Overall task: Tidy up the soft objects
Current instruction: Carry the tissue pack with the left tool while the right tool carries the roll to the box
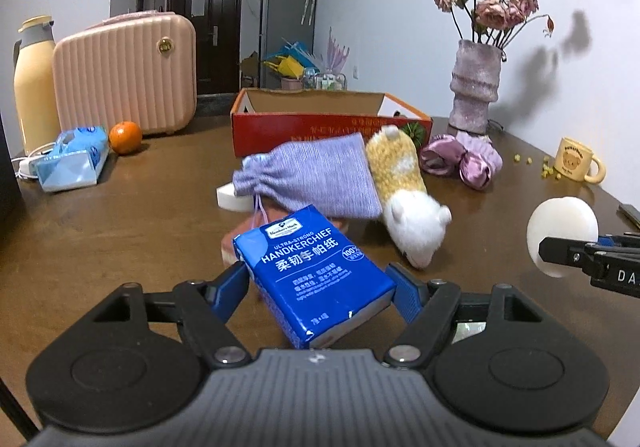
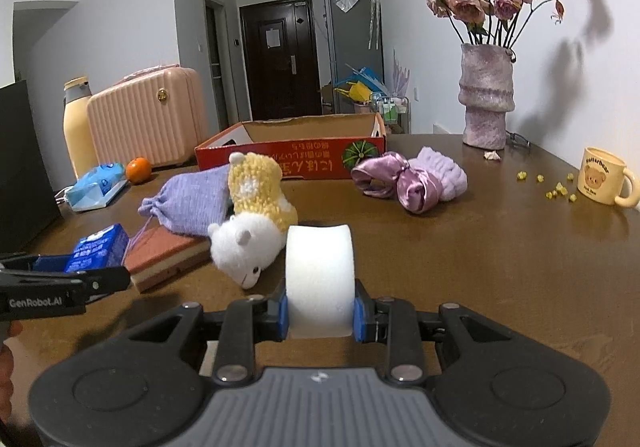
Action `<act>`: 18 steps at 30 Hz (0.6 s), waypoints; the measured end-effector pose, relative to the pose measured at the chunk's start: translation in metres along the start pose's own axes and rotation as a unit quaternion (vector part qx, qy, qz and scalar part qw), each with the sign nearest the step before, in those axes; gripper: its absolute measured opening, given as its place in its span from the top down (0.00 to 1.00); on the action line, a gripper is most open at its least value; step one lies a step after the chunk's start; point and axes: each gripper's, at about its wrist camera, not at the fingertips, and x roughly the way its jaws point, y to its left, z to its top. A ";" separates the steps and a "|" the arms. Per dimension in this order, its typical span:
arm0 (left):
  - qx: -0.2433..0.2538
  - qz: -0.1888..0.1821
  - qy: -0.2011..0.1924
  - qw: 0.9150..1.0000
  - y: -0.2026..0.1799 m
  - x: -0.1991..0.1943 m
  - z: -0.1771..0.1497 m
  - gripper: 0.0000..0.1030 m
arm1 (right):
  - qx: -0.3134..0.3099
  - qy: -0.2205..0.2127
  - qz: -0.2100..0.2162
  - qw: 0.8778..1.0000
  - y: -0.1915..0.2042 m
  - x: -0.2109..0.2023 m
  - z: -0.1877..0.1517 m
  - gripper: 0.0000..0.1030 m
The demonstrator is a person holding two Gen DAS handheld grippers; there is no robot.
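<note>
My left gripper [image 1: 320,289] is shut on a blue handkerchief tissue pack [image 1: 316,273], held tilted above the table; the pack [image 2: 98,249] also shows in the right wrist view. My right gripper [image 2: 320,313] is shut on a white round sponge [image 2: 320,279], which appears in the left wrist view as a white disc [image 1: 562,235]. Ahead lie a purple knitted pouch [image 1: 316,177], a yellow-and-white plush toy [image 1: 404,191], a white sponge block [image 1: 232,199] and a brown layered sponge [image 2: 164,257]. Purple satin and fluffy scrunchies [image 2: 412,179] lie to the right. A red cardboard box [image 1: 324,127] stands open behind them.
A pink case [image 1: 124,75], a yellow thermos [image 1: 34,83], an orange [image 1: 125,137] and a blue wipes pack [image 1: 74,159] sit at the left. A vase of dried roses [image 1: 476,87] and a bear mug [image 1: 578,163] with yellow crumbs stand at the right.
</note>
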 end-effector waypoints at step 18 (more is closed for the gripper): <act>-0.006 0.008 -0.037 0.999 0.021 0.018 0.054 0.26 | -0.008 -0.022 -0.004 1.000 0.009 0.034 0.048 0.72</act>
